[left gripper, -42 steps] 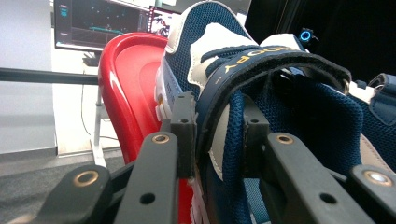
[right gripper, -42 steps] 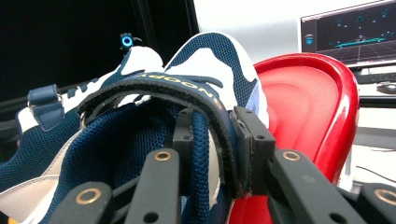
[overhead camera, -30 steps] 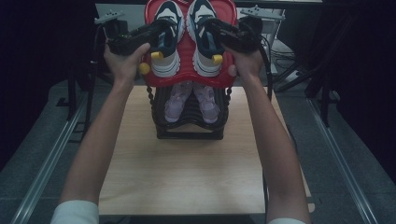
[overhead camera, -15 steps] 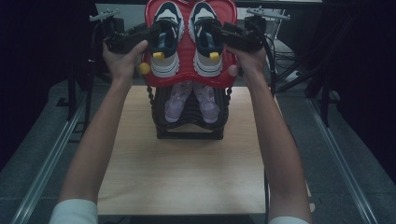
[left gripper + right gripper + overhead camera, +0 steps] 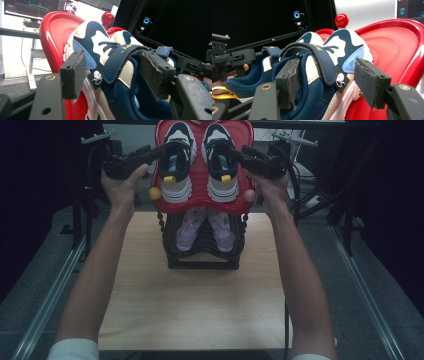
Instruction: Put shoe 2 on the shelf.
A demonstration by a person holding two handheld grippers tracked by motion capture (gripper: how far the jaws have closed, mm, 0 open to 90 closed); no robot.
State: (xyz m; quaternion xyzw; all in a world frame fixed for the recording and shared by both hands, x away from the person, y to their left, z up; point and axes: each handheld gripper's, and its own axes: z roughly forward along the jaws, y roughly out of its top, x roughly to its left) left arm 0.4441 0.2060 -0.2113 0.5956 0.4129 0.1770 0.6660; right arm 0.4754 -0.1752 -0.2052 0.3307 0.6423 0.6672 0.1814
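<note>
A pair of navy-and-white sneakers is seen seated side by side on the red upper tray (image 5: 204,206) of a shoe rack (image 5: 202,261), which stands on the wooden tabletop (image 5: 200,305) toward its far edge. The left sneaker (image 5: 176,162) and the right sneaker (image 5: 220,162) lie with toes pointing away from the person (a second, pale lilac pair (image 5: 204,227) is stowed on the tier below).

The left hand-held gripper (image 5: 159,153) is held at the outer side of the left sneaker, its jaws having just been opening and now spread, with the shoe's strap and collar between the pads but not pressed. The right hand-held gripper (image 5: 235,154) is likewise spread after just opening, the right sneaker's strap lying between its pads, apparently unpinched.

The placing is judged done: both shoes rest in the tray and have been let go. What is left appears to be the drawing back of both hand-held grippers.

Room is tight at the tray's raised red rim and its knobs (image 5: 155,193); free space lies outward to either side and over the bare near half of the tabletop.
</note>
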